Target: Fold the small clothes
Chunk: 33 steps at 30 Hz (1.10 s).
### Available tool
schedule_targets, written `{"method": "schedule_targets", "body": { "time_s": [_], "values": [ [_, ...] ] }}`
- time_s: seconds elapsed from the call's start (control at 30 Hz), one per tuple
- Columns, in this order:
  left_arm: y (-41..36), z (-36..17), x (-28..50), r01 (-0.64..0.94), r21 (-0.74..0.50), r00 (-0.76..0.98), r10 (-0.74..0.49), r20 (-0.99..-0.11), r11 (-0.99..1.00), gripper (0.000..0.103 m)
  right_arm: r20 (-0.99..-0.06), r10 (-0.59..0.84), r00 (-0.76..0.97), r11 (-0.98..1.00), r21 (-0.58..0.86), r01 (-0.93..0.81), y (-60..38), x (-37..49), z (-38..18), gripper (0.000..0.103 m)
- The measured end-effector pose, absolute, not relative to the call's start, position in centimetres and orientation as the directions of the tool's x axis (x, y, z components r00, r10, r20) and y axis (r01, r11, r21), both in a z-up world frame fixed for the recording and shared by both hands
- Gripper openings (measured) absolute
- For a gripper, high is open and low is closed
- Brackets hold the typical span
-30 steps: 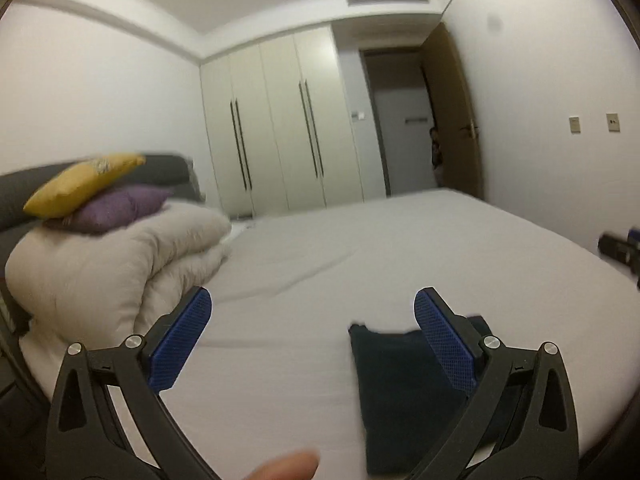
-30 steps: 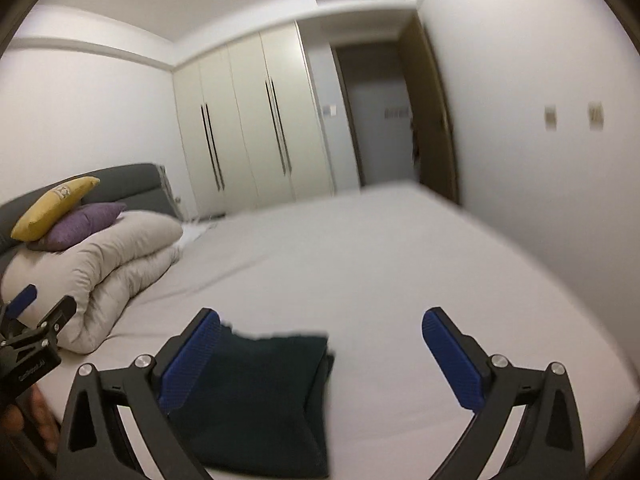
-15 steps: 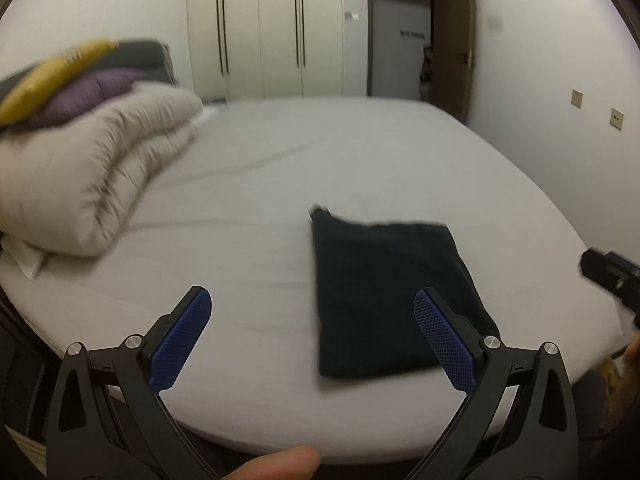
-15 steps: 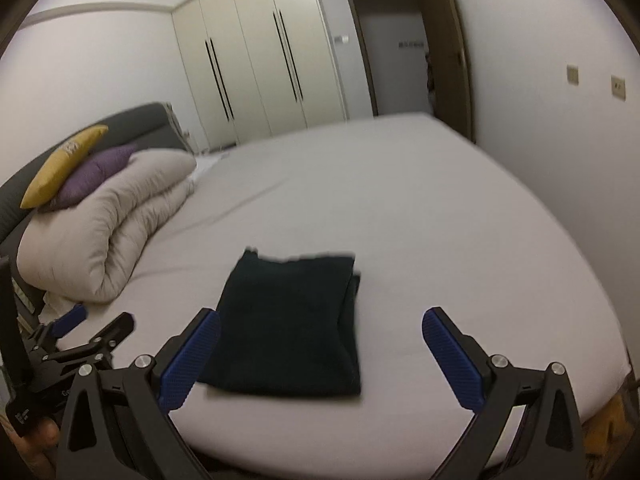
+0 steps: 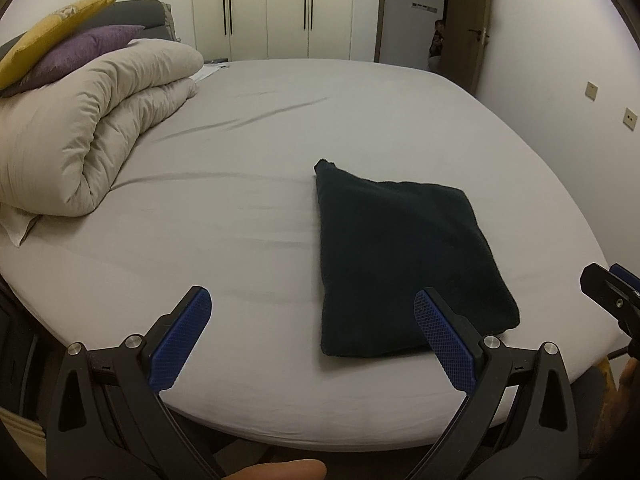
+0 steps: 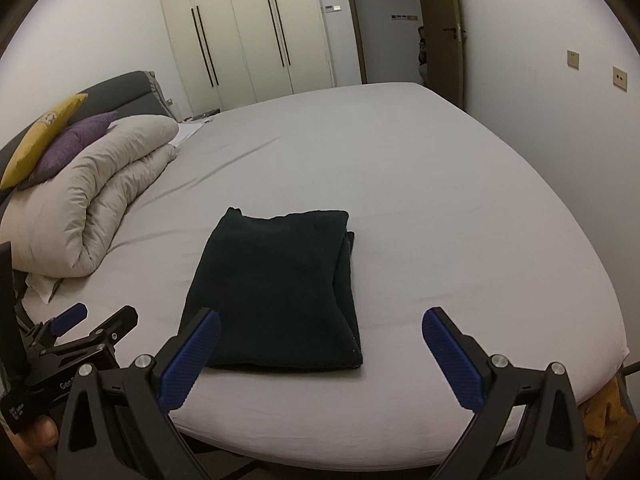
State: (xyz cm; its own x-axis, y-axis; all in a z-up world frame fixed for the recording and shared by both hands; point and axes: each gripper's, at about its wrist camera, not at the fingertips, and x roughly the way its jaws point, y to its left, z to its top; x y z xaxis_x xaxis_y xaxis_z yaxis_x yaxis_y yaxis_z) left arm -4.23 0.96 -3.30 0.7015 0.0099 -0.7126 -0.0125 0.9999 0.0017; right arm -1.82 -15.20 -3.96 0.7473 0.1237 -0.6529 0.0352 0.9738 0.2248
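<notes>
Dark folded garment (image 6: 276, 292) now fuller in view on bed (image 6: 440, 200); left tongs (image 5: 312, 340) spread | right tongs (image 6: 320, 356) spread

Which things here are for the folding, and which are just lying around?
For the folding: dark cloth, left tool, right tool.

Just lying around: duvet, purple pillow, yellow pillow, wardrobe, door.
</notes>
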Motion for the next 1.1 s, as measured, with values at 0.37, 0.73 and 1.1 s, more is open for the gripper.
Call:
{"method": "schedule_targets", "body": {
  "time_s": [0.37, 0.73, 1.1],
  "values": [
    [1.8, -4.7, -3.4, -0.025, -0.007, 0.678, 0.012, -0.735, 1.0, 0.103, -0.676, 0.125, 0.726, 0.98, 0.196, 0.013, -14.0, -1.3, -5.0, 0.103],
    [2.4, -5.5, -2.7, -0.024, -0.006, 0.666, 0.011, -0.746, 1.0, 0.103, -0.699, 0.126, 0.704, 0.98, 0.198, 0.022, -14.3, -1.0, -5.7, 0.103],
    [2.4, -5.6, -2.7, -0.017, -0.004, 0.663, 0.008, -0.749, 1.0, 0.103, -0.706, 0.125, 0.697, 0.979, 0.2, 0.027, -14.5, -1.1, -5.9, 0.103]
  ]
}}
